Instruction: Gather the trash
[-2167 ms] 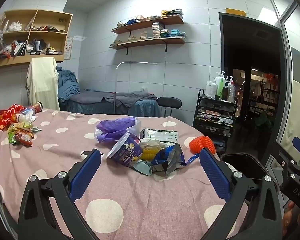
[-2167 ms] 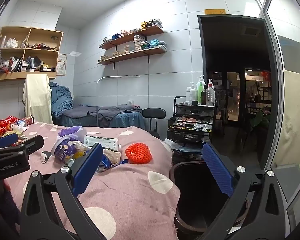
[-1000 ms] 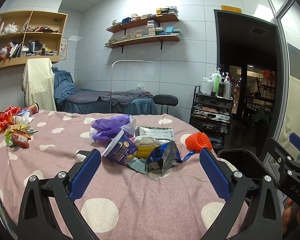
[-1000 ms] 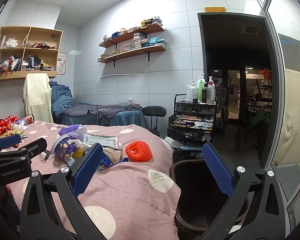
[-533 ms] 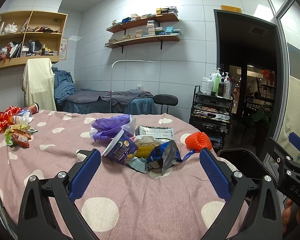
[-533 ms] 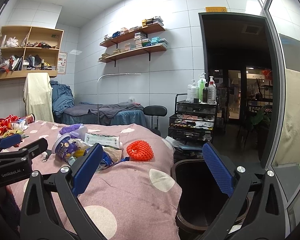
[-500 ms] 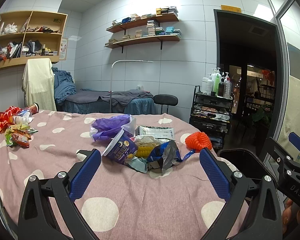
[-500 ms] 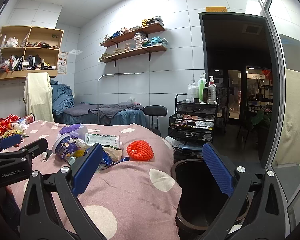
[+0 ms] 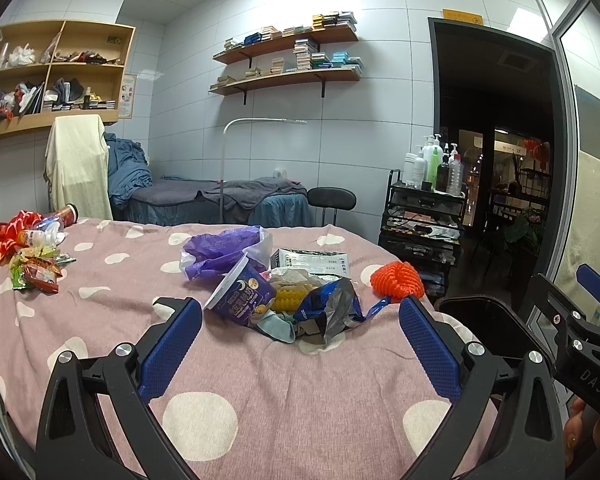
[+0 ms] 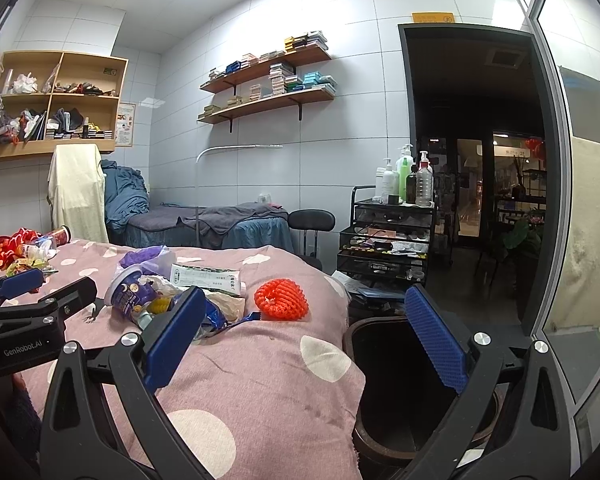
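Here both grippers, left gripper [image 9: 298,338] and right gripper [image 10: 302,336], gape above trash pile [image 9: 284,300]

Two grippers are in view: the left gripper [image 9: 300,332] and the right gripper [image 10: 304,332], each with two blue fingers [image 9: 168,344]. On the surface [image 9: 260,396] lie one purple cup [image 9: 240,296], one purple bag [image 9: 220,250], one blue wrapper [image 9: 328,312], one white packet [image 9: 312,262] and one orange net [image 9: 396,280]. One dark bin [image 10: 400,384] stands beside it. Two wall shelves [image 9: 288,76] hold boxes.
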